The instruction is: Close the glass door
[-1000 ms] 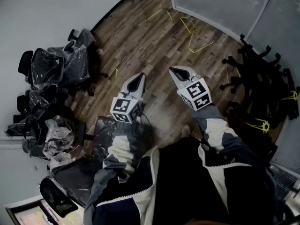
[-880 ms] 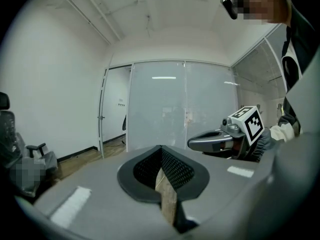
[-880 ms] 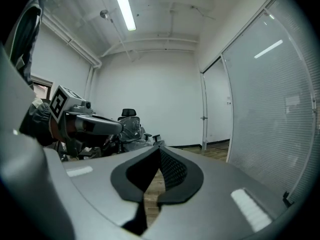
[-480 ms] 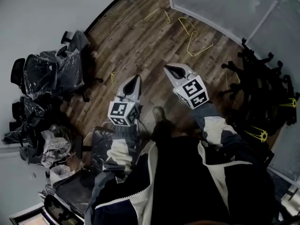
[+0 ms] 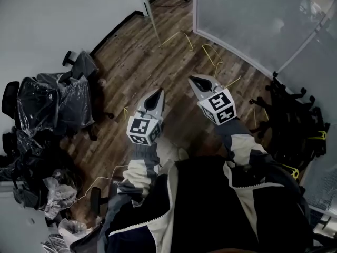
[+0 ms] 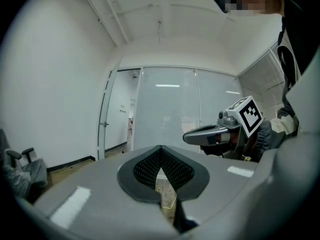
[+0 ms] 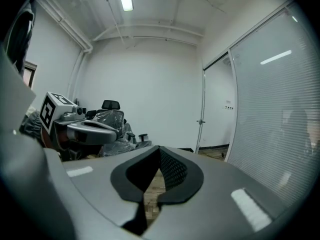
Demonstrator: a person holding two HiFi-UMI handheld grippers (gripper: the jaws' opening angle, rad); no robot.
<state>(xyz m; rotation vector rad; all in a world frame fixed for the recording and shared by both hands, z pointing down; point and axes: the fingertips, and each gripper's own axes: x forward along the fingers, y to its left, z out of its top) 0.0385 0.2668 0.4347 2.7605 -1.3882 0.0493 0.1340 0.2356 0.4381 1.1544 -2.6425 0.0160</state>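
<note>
Left gripper (image 5: 158, 91), right gripper (image 5: 192, 79) (both closed) face seemingly ajar glass door (image 5: 150, 15).

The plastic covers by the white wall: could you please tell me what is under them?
Office chairs: a headrest and legs poke out of the plastic covers; their seats are hidden.
</note>
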